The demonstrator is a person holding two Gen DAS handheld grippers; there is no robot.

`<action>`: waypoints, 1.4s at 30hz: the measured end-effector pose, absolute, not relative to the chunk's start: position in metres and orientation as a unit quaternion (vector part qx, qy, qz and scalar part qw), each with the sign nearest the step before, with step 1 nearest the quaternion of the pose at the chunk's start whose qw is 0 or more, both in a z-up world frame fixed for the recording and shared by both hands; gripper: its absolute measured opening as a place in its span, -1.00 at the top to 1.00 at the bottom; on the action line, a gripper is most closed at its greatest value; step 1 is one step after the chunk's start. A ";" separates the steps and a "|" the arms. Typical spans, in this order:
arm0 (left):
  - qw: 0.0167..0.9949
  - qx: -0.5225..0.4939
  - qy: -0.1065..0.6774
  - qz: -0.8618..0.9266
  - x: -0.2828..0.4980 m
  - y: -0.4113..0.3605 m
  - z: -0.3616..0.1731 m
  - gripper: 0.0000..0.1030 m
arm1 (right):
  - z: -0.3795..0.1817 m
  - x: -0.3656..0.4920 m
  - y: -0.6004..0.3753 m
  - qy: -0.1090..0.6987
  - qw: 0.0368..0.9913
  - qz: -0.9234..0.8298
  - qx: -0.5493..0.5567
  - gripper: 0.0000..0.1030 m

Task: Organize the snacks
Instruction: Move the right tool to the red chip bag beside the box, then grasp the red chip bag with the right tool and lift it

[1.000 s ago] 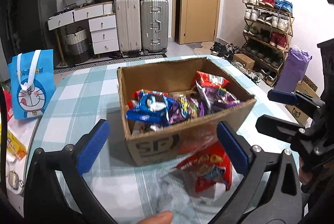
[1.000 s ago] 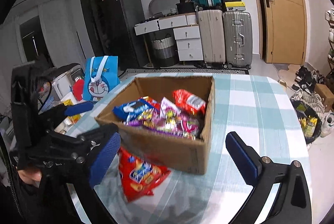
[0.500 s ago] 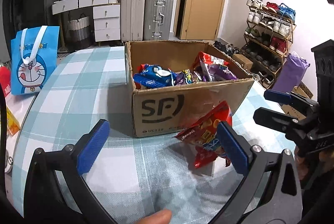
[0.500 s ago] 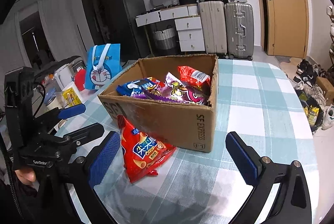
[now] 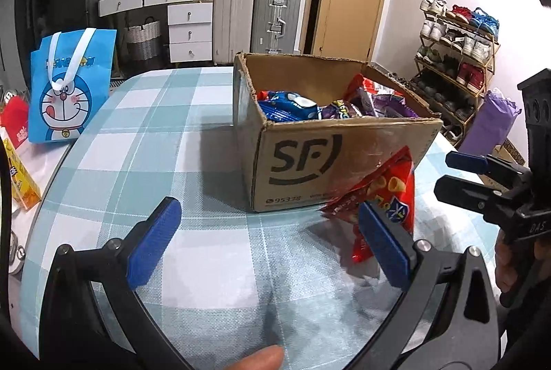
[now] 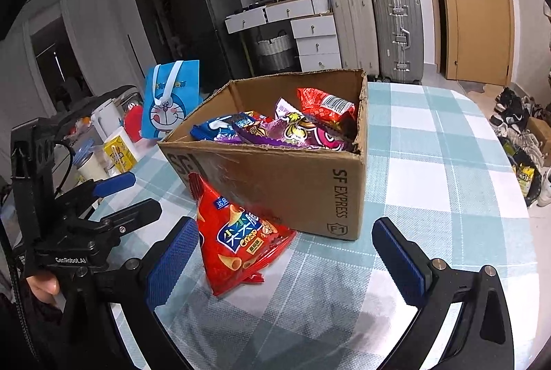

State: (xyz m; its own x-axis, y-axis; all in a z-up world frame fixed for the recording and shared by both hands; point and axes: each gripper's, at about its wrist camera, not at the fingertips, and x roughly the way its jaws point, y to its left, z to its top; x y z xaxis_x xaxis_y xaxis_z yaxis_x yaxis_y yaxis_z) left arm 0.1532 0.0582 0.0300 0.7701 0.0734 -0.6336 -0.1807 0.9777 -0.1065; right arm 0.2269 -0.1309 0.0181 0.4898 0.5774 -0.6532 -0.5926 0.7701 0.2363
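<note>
A brown cardboard box (image 5: 330, 160) (image 6: 286, 180) stands on the checked table, filled with blue, purple and red snack packs (image 5: 296, 108) (image 6: 286, 129). A red crisp bag (image 6: 237, 232) (image 5: 385, 194) leans against the box's front wall on the table. My left gripper (image 5: 268, 242) is open and empty, low over the table in front of the box, its right finger beside the red bag. My right gripper (image 6: 289, 263) is open and empty, just in front of the red bag and the box corner. Each gripper also shows in the other's view: the right one (image 5: 482, 177), the left one (image 6: 113, 197).
A blue cartoon bag (image 5: 69, 87) (image 6: 172, 101) stands at the table's left side, with a yellow carton (image 5: 20, 177) and cups (image 6: 93, 163) near it. Suitcases (image 5: 272, 18), drawers and a shoe rack (image 5: 458, 53) stand beyond the table.
Both grippers have drawn back and sunk lower, so the box now shows from the side. The red bag leaning on the box has come fully into view. Both stay open.
</note>
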 end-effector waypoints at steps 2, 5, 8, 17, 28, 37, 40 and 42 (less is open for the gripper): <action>0.936 -0.081 0.336 0.067 0.155 0.058 0.028 -0.98 | 0.015 0.228 -0.129 0.380 0.860 0.342 -0.008 -0.99; 0.935 -0.076 0.340 0.065 0.158 0.057 0.025 -0.98 | 0.010 0.228 -0.126 0.387 0.856 0.343 -0.008 -0.99; 0.935 -0.070 0.340 0.067 0.159 0.055 0.023 -0.98 | 0.006 0.230 -0.123 0.394 0.851 0.347 -0.004 -0.99; 0.934 -0.071 0.343 0.067 0.160 0.055 0.021 -0.98 | -0.009 0.231 -0.102 0.423 0.834 0.354 0.002 -0.99; 0.933 -0.077 0.343 0.082 0.162 0.068 0.018 -0.98 | -0.018 0.241 -0.085 0.433 0.832 0.345 0.023 -0.98; 0.931 -0.085 0.345 0.088 0.162 0.073 0.017 -0.98 | -0.025 0.241 -0.075 0.442 0.821 0.361 0.022 -0.60; 0.931 -0.083 0.344 0.089 0.162 0.073 0.016 -0.98 | -0.025 0.240 -0.072 0.443 0.818 0.366 0.022 -0.49; 0.931 -0.084 0.344 0.088 0.162 0.073 0.016 -0.98 | -0.025 0.239 -0.073 0.442 0.817 0.370 0.026 -0.45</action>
State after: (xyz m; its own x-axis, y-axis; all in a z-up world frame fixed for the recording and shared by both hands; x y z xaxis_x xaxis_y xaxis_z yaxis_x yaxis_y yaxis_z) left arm 0.1622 0.0728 0.0161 0.7478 0.1069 -0.6553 -0.2221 0.9704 -0.0952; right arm 0.2390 -0.0726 -0.0248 0.3361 0.6273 -0.7026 -0.5817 0.7249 0.3690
